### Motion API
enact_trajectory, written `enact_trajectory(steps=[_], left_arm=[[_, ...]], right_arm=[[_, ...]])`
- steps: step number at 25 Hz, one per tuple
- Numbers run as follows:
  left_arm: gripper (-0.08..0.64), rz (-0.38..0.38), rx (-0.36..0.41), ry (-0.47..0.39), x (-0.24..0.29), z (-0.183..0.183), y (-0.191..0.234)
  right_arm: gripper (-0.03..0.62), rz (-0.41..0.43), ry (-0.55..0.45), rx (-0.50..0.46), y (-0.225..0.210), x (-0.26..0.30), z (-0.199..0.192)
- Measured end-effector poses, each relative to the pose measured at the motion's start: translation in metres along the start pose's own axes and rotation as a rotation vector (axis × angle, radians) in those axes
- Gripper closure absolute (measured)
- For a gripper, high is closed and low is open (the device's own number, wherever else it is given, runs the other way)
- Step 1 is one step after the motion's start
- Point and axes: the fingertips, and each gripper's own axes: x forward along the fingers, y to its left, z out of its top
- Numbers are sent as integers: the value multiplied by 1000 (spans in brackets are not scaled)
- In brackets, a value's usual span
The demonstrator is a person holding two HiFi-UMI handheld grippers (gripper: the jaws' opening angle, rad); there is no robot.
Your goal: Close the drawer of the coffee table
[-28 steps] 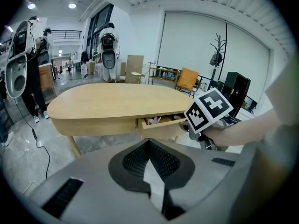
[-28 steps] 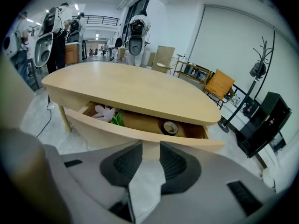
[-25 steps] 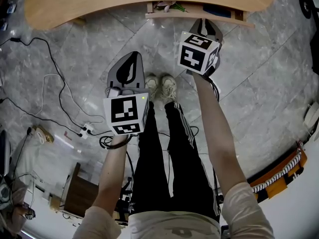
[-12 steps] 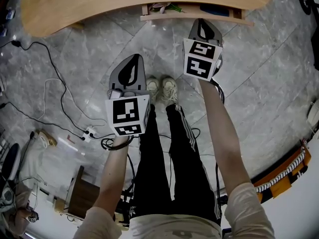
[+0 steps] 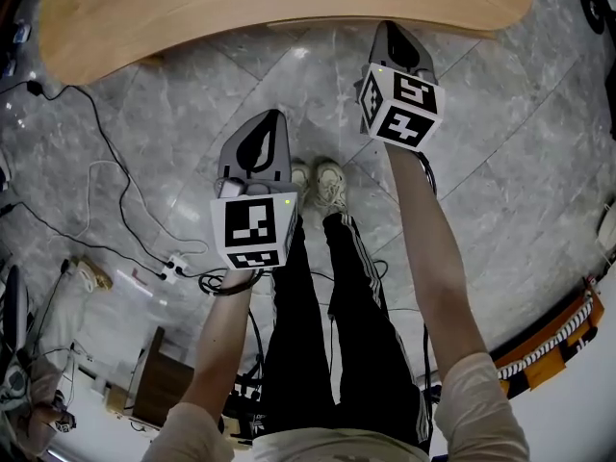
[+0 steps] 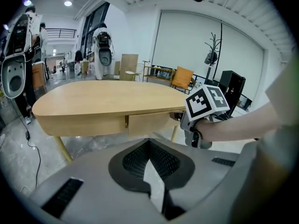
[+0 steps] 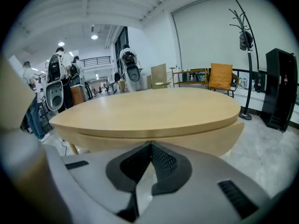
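Head view: the right claw (image 5: pixel 387 29) pointed at the edge of the coffee table (image 5: pixel 192 8); the left claw (image 5: pixel 265 123) hung back. Left gripper view: the left claw was pressed together, empty, with the drawer (image 6: pixel 148 122) well ahead, beside the right claw's tip. Right gripper view: that claw was pressed together, empty, the table front just ahead.

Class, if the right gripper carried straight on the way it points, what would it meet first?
The right gripper, jaws shut, would likely meet the coffee table, at its front panel under the top; the gap looks small.
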Motion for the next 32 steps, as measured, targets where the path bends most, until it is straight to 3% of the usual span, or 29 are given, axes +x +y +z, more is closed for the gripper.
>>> enact_trajectory(steps=[8,14,20,25,28,32], left_arm=[[552,-22,-94,-112,22,4,2],[552,-30,-92,-206,45,14,5],[552,-26,-111,-239,54,9,8],[552,-18,-105,-240,49,9,11],[552,-10,-103,-238,37,13,13],[552,-4,-104,-239,17,27,13]], right_arm=[[584,1,-188,-29,0,12,11],[584,23,-308,-64,2,23,19],[584,53,-370,-36,2,26,19],[585,22,-364,-30,0,26,20],[584,25,-306,-55,2,27,16],[584,17,-205,-15,1,25,12]])
